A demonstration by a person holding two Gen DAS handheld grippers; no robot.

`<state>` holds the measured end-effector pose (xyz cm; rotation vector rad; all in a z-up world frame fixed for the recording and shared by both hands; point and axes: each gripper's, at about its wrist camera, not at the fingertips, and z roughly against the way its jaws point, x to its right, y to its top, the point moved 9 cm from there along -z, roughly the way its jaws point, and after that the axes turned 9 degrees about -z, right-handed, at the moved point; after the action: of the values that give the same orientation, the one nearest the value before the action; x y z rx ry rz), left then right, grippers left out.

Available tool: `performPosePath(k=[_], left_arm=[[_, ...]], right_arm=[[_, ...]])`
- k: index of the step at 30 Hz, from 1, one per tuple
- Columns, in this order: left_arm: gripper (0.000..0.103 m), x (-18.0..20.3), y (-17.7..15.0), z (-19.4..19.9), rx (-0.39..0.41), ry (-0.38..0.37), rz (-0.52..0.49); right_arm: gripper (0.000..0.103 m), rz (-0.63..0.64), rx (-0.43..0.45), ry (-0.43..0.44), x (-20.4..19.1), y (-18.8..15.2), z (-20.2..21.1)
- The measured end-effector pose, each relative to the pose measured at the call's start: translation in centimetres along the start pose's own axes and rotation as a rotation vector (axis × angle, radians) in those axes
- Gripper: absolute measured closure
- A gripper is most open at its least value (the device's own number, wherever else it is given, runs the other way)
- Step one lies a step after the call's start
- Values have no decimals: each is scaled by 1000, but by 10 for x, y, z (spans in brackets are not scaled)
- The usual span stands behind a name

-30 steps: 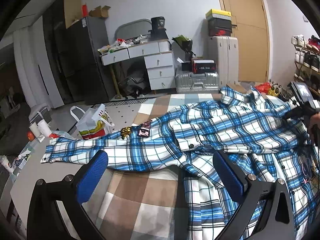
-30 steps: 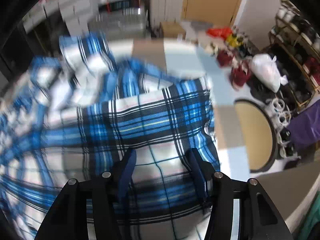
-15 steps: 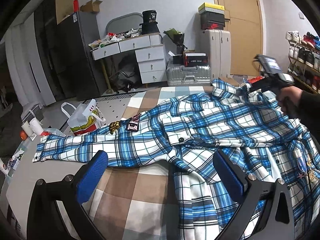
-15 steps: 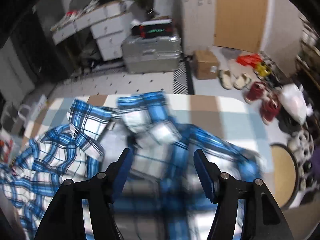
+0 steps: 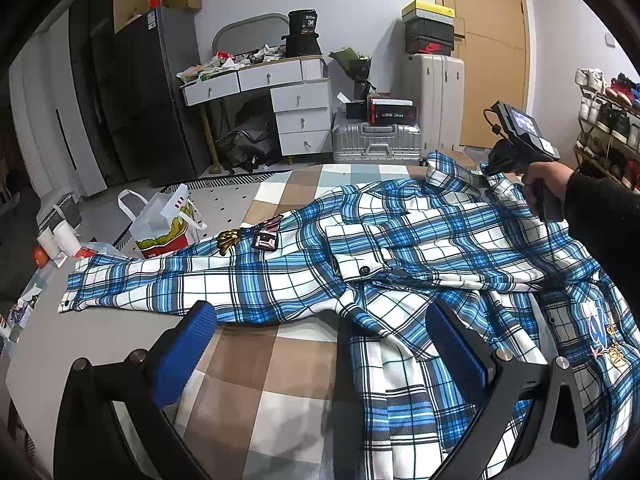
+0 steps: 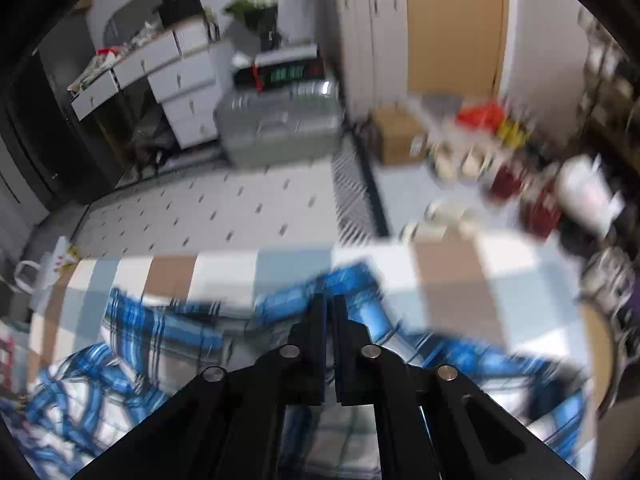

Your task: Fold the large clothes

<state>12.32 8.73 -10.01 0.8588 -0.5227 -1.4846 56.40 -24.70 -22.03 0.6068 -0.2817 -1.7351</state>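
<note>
One plaid shirt [image 5: 400, 248], blue and white, lies spread across the checked cloth [image 5: 256, 392] that covers the table; one sleeve [image 5: 168, 284] runs out flat toward the left, its cuff near the table's grey left edge [image 5: 60, 356]. The collar [image 5: 448, 168] lies at the far edge of the table, and the shirt's body runs off the view's right edge. A bare band of checked cloth lies between the sleeve and the near edge, directly ahead of the left gripper [image 5: 320, 336]. That gripper hovers above this band with its two blue-padded fingers [image 5: 188, 344] spread wide apart, gripping nothing. The right gripper [image 6: 329, 312] sits at the collar end; its two fingers are pressed nearly together, and the blur leaves it unclear whether shirt fabric is caught between them. Two embroidered patches [image 5: 264, 238] show on the shoulder area. Beyond the far edge stand one silver suitcase [image 5: 376, 142] lying flat, one white upright suitcase [image 5: 436, 100] and one desk with drawers [image 5: 280, 96]. One paper bag [image 5: 164, 224] stands on the floor at left.
</note>
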Motion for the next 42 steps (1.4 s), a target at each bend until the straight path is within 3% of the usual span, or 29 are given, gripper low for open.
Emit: performPosePath(k=[2, 3, 4, 6, 7, 11, 12, 15, 16, 19, 23, 24, 25, 26, 27, 29, 31, 32, 34, 37, 40, 42], left_arm=[[1, -1, 0, 2, 3, -13, 14], [1, -1, 0, 3, 4, -18, 18], [1, -1, 0, 3, 3, -18, 20], [1, -1, 0, 2, -3, -23, 24], [1, -1, -1, 2, -4, -31, 29], [1, -1, 0, 1, -3, -24, 23], [1, -1, 0, 0, -7, -25, 23], [1, 0, -2, -3, -19, -40, 27], [1, 0, -2, -3, -22, -40, 25], [1, 1, -3, -2, -22, -43, 24], [1, 3, -6, -1, -20, -33, 8], [1, 4, -7, 0, -20, -28, 2], [1, 4, -7, 0, -20, -24, -3], [1, 4, -7, 1, -20, -27, -3], [1, 4, -6, 2, -20, -31, -1], [1, 4, -5, 4, -15, -40, 7], [1, 4, -3, 6, -11, -41, 0], [1, 6, -3, 7, -7, -38, -6], [1, 6, -2, 9, 5, -30, -12], [1, 8, -1, 9, 10, -22, -17], [1, 10, -2, 6, 8, 1, -28], [1, 12, -2, 3, 3, 15, -42]], right_arm=[[98, 50, 19, 58, -18, -8, 12], [81, 75, 38, 96, -27, -13, 22], [50, 94, 57, 143, -36, -17, 31], [20, 86, 81, 216, -47, -25, 43], [20, 80, 74, 246, -52, -31, 43], [23, 61, -62, 207, -65, -52, 6], [30, 73, -77, 167, -68, -59, -3], [69, 144, -110, 126, -80, -68, -17], [82, 182, -75, 105, -82, -66, -13], [90, 227, 45, 64, -85, -47, 0], [87, 184, 90, -37, -71, -32, -2], [71, 171, 51, -61, -64, -33, -12], [65, 177, -5, -88, -59, -39, -21], [65, 187, -26, -89, -56, -44, -21], [66, 192, -1, -67, -56, -46, -12], [59, 216, 61, -30, -52, -47, 15], [43, 253, 118, -24, -40, -51, 46], [42, 272, 147, -33, -31, -52, 63], [35, 284, 189, -87, -7, -55, 93], [34, 282, 209, -242, 45, -58, 112], [34, 252, 132, -319, 95, -67, 96], [36, 219, 10, -320, 117, -87, 70]])
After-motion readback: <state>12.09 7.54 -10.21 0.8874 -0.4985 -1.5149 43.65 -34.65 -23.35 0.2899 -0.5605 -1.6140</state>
